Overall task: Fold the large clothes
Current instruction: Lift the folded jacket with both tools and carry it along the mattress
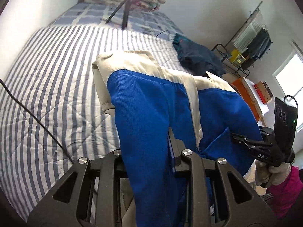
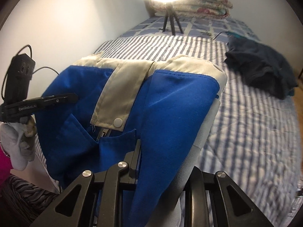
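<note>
A blue jacket with cream trim hangs lifted over the striped bed. My left gripper is shut on a fold of its blue cloth, which drapes over and hides the fingertips. The right gripper bites the jacket's edge at the right of that view, held by a gloved hand. In the right wrist view the jacket fills the centre, a cream snap flap on its front. My right gripper is shut on blue and white cloth. The left gripper pinches the jacket's left edge.
A dark navy garment pile lies on the bed's far right side. A ring light on a tripod stands near the folded blanket at the head. A black cable crosses the bedspread. A clothes rack and an orange box stand beside the bed.
</note>
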